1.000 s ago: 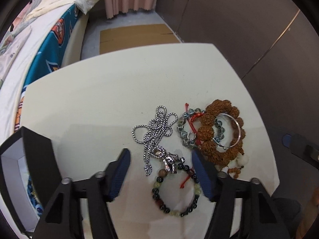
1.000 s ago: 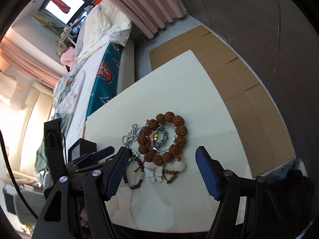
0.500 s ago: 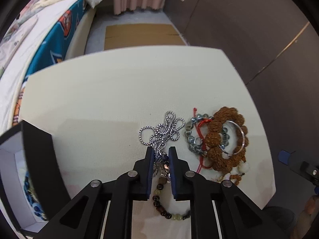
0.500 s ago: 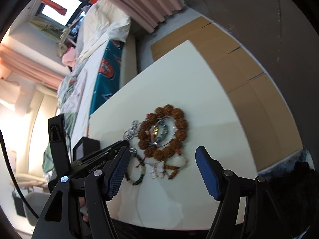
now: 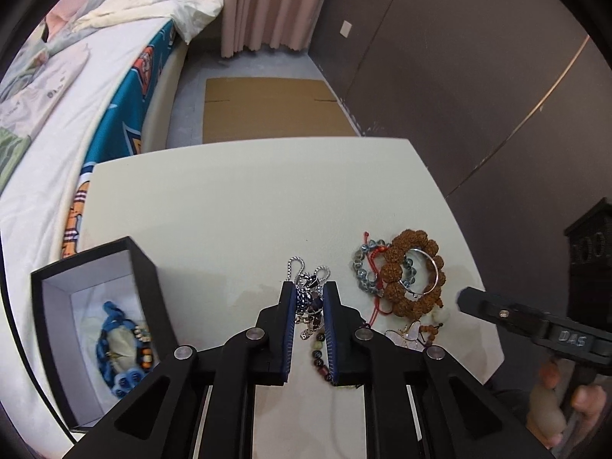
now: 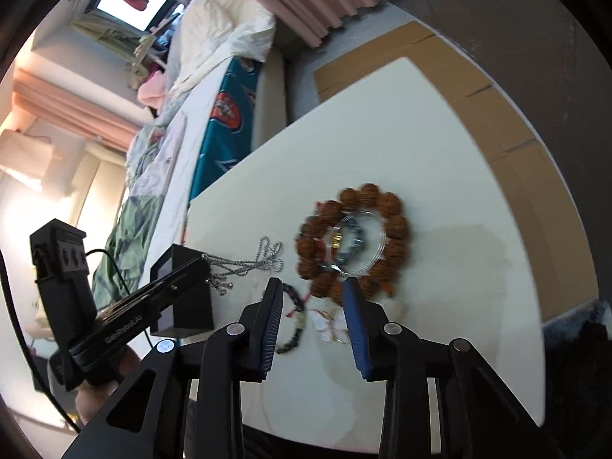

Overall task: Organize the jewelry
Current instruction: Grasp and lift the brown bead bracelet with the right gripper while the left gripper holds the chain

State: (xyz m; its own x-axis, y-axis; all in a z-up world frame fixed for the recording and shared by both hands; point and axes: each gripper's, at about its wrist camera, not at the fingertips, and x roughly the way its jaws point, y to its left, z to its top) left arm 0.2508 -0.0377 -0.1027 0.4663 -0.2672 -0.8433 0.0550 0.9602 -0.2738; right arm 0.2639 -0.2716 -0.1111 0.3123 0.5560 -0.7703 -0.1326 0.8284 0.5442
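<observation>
The table (image 5: pixel 237 206) carried an open black box (image 5: pixel 95 329) at its left, ready for pieces. The right gripper (image 6: pixel 313 306) hung spread over the brown bead bracelet (image 6: pixel 355 237). The left gripper (image 5: pixel 310 298) pinched the silver chain necklace (image 5: pixel 306 287), lifted boxward.

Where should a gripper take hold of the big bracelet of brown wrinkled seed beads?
On the outer right arc of the big brown seed-bead bracelet, from above, one finger inside the ring. It lies flat, and the silver bangle and grey bead bracelet crowd its left and middle.
</observation>
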